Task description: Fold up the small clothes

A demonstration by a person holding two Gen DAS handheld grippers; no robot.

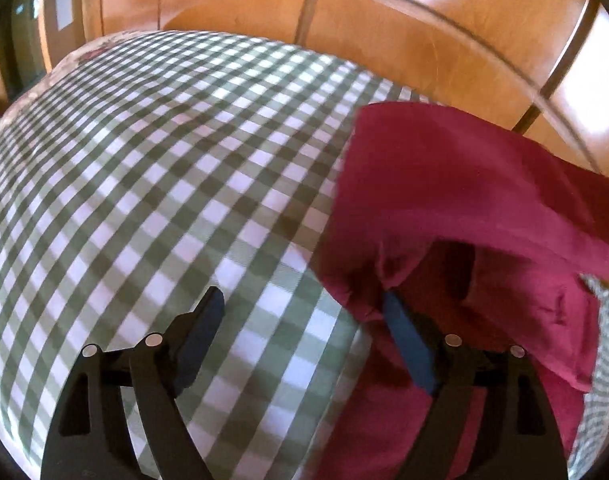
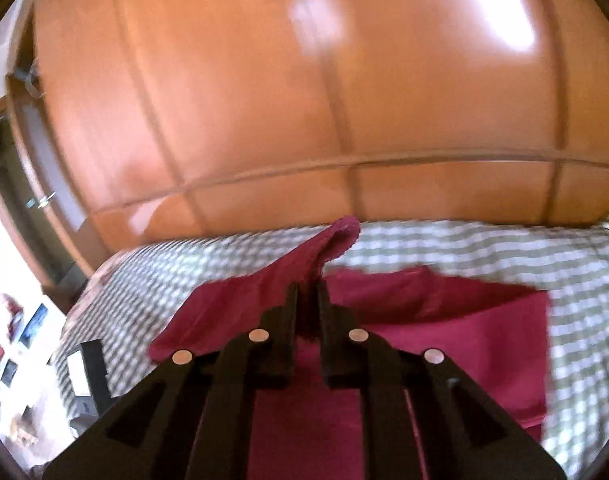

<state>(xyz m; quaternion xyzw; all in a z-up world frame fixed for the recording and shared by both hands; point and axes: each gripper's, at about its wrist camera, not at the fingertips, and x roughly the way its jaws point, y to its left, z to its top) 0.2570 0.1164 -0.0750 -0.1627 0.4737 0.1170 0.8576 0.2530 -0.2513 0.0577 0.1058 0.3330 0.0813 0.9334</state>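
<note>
Orange-brown wooden wardrobe doors fill the background behind a bed covered in a green-and-white checked cloth, which serves as the folding surface.

On that checked cloth lies a small dark-red fabric garment. In the left wrist view it sits toward the right side of the bed, reaching close to the far edge beside the wardrobe. Most of it rests flat, but one corner is raised off the rest — lifted, it seems, so it can be carried across as a fold.

The right gripper has its two black fingers pressed nearly together, pinching that raised part of the garment; a tuft of red cloth pokes up beyond the fingertips, and the fabric drapes down from the pinch to the left. It is angled low and forward, pointing toward the wardrobe, above the flat part of the garment.

The left gripper is spread wide and grips nothing. Its left finger hangs over bare checked cloth, while its right finger lies at the garment's near-left edge, partly tucked under a loose red flap. It tilts down toward the bed — likely placed to take or steady that edge.

At the left rim of the right wrist view, blurred photographs hang on a pale wall.
</note>
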